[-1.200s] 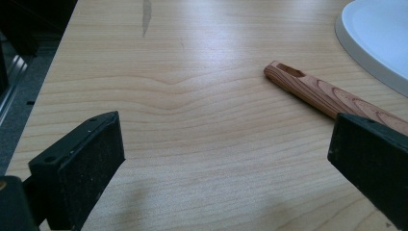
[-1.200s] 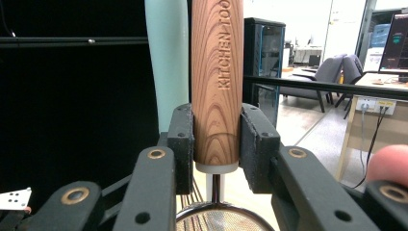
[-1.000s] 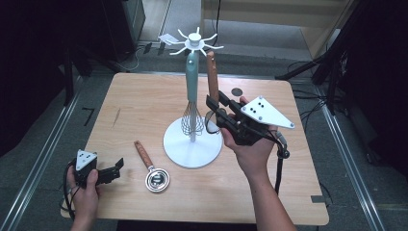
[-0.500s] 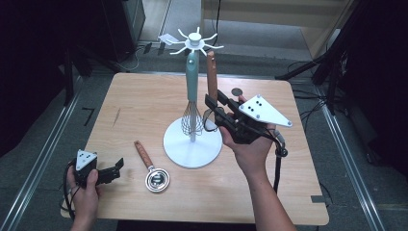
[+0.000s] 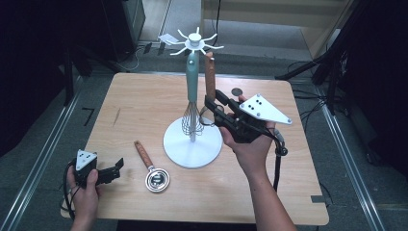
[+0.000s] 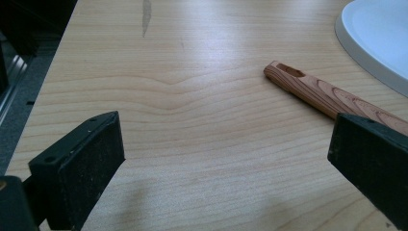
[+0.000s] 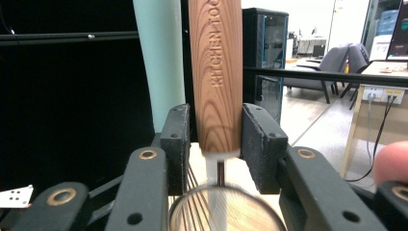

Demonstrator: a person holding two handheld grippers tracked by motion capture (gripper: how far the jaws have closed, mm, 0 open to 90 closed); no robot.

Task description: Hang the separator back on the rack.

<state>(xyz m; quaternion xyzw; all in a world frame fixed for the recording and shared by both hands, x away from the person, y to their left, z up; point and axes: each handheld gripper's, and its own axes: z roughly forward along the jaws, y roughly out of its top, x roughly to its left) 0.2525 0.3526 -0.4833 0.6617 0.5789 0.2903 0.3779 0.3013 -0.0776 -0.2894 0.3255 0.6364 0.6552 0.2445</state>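
A white utensil stand [image 5: 192, 144] with a round base and hooks at its top stands mid-table. A teal-handled whisk [image 5: 192, 82] hangs along its post. Just right of it a wooden-handled utensil [image 5: 209, 72] is upright, with my right gripper [image 5: 210, 102] shut on the handle's lower end. In the right gripper view the pads clamp the handle [image 7: 215, 72], stamped KITCHEN TOOL, right gripper [image 7: 216, 139], with a wire head blurred below. My left gripper [image 5: 109, 172] rests open at the front left. Open left gripper [image 6: 226, 163] faces bare wood.
A small round metal utensil with a wooden handle [image 5: 149, 166] lies on the table between the left gripper and the stand's base; its handle [image 6: 327, 96] and the base's rim [image 6: 370, 53] show in the left gripper view. A dark disc [image 5: 236, 91] sits behind the right hand.
The right hand has shifted slightly toward the stand, still clamped on the upright wooden handle. The left gripper has not moved.
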